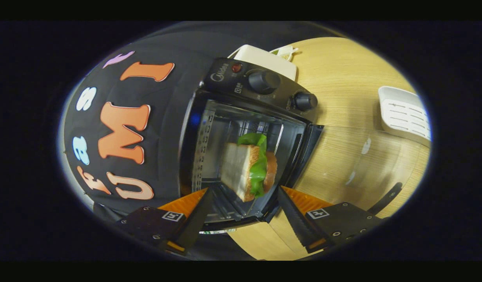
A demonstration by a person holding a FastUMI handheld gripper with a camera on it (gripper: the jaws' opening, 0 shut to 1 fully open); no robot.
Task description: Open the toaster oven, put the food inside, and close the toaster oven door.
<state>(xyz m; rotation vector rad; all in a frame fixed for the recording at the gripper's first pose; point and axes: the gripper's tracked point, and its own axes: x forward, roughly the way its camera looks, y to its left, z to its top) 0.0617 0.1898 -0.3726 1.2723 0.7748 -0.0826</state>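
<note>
Gripper view, rolled sideways. Gripper (241, 205) fingers spread wide apart, grasping nothing; empty gap between them. Sandwich (249, 168) sits inside the oven (241, 129), just ahead of the fingers and not touching them: bread slices with green lettuce and a reddish layer, seen edge-on. Oven door (303, 156) is open, hinged out toward the table side, next to one finger. Oven cavity shows metal walls with rack slots. Control panel has two dark knobs (263, 81) and a red light (236, 67). Oven stands on a light wood table (350, 98). White box (270, 58) lies beyond the oven. White slotted tray (405, 113) sits well apart on the table. Booth wall of black cloth (170, 109) lies beside the oven.
</note>
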